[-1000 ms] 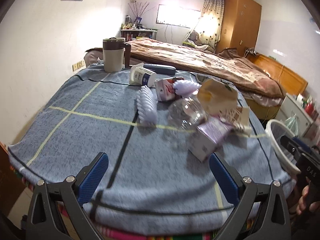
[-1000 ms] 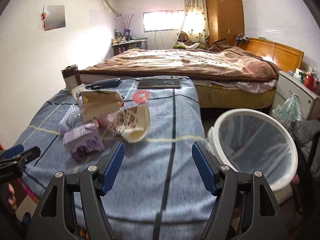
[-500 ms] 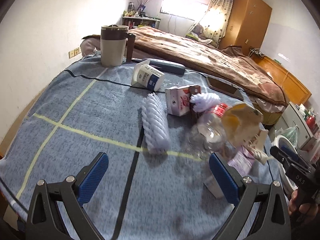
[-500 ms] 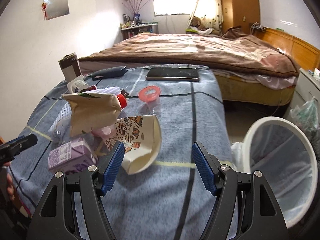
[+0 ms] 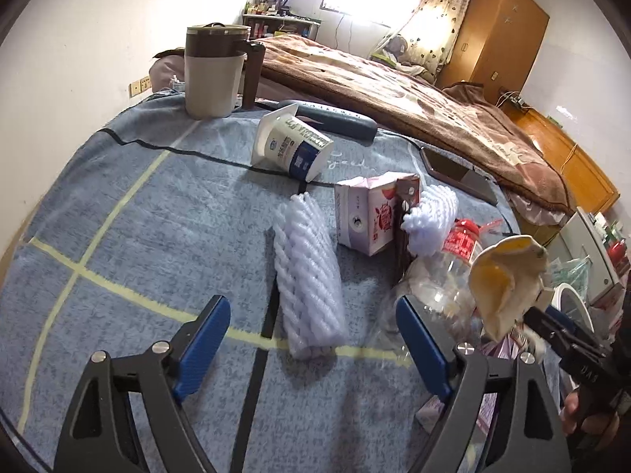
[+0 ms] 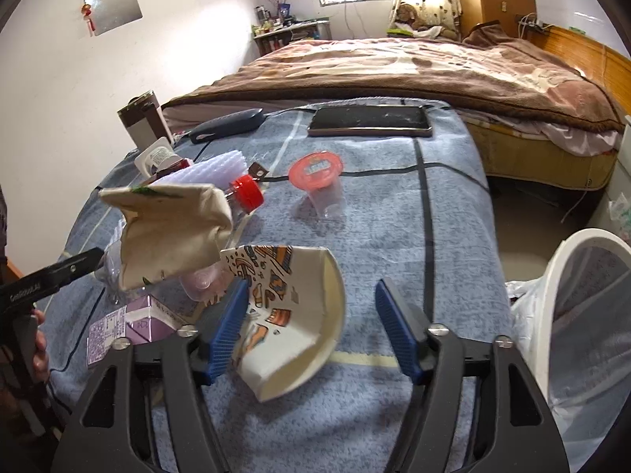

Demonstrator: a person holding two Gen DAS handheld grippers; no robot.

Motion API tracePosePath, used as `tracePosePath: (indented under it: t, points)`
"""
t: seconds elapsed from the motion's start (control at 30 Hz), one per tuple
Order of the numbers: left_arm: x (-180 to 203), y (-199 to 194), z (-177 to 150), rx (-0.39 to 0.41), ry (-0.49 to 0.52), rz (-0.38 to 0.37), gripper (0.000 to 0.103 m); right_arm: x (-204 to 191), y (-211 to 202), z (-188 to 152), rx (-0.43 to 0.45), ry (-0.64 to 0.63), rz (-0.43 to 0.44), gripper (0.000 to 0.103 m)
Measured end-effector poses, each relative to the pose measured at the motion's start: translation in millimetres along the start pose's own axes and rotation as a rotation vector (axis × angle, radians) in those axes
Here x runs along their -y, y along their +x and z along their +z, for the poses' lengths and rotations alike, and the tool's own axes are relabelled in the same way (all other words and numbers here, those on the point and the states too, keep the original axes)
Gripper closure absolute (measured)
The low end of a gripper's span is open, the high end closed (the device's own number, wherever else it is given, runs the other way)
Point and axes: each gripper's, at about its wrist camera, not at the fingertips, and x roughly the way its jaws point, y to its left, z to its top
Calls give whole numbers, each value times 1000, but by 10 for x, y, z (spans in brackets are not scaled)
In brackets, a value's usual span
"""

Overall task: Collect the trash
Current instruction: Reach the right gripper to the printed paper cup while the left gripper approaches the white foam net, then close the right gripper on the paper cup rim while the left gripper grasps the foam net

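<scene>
Tongs status: left tongs (image 5: 311,335) spread wide, nothing between the blue pads, held low over the near edge of the counter (image 5: 118,236). White foam net sleeve (image 5: 309,283) lies on the blue cloth straight ahead of them, between the fingers in line of sight but not touched. Right tongs (image 6: 311,325) likewise spread and not gripping anything; left pad sits just beside or over the rim of the torn printed paper cup (image 6: 292,315), contact not resolvable.

Trash on counter, outward from the tongs: purple carton (image 6: 122,327) and a crumpled cream paper bag (image 6: 169,232) beside the paper cup; clear plastic bottle (image 5: 437,287) with red cap (image 6: 247,194); second foam net (image 5: 432,218) against a pink-and-white milk carton (image 5: 368,216); tipped yoghurt cup (image 5: 294,146); small clear cup with red lid (image 6: 317,181) standing apart.

Non-trash, by judgement: lidded mug (image 5: 215,71), dark case (image 5: 335,118), phone (image 6: 368,120) at the far edge.

White bin (image 6: 583,327) with liner stands off the counter's right side; visible part of the inside shows no trash.

Progress, by judgement: at or near the start. Nothing held, all items left to move. Paper cup looks the likely first pick for the right tongs, foam sleeve for the left.
</scene>
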Motion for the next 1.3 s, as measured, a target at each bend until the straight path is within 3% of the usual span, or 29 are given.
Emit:
tracePosePath:
  t: [0.3,0.37,0.43,0.77,0.93,1.3]
  points:
    - [-30,98,107,-11,-12,17,28,-24,50,3,-11,-8,20,60]
    - [-54,134,108,-19,-18,25,32,-19,51,-2,-12,-7,20,72]
    - [-75,189,93,-37,-18,37,36,-23,44,-7,-12,-7,31,76]
    - [-61,319,43,-64,-2,55,44,-19,4,-26,15,3,30,84]
    - [-33,330,53,-61,19,53,68,-45,-52,-29,34,-5,21,90]
    - [13,150,-24,-16,32,43,72,-35,-182,-86,65,-27,-54,92]
